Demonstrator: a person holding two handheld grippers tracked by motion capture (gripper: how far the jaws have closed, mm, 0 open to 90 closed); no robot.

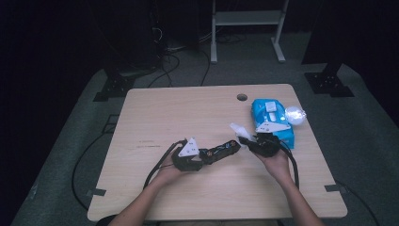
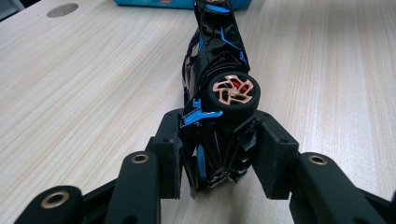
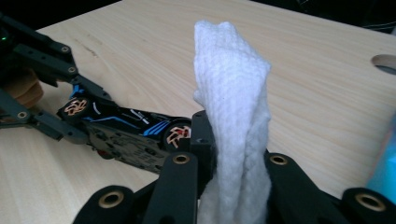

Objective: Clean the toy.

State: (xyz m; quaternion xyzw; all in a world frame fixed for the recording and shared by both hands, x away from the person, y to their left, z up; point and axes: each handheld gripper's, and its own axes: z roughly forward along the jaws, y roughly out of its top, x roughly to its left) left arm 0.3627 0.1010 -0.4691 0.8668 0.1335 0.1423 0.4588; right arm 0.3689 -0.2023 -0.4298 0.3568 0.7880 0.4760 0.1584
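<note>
Toy car (image 2: 217, 93), clamped at its tail by the left gripper (image 1: 188, 157) just left of the blue wipes pack (image 1: 273, 120), could twist loose if the right gripper (image 1: 263, 143), shut on a white wipe (image 3: 233, 116), rubs hard.

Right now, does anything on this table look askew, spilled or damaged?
One thing: the toy car is not on its wheels. The left tool clamps its end and holds it rolled on its side. The right tool grips a white wipe. Nothing looks spilled or broken.
</note>
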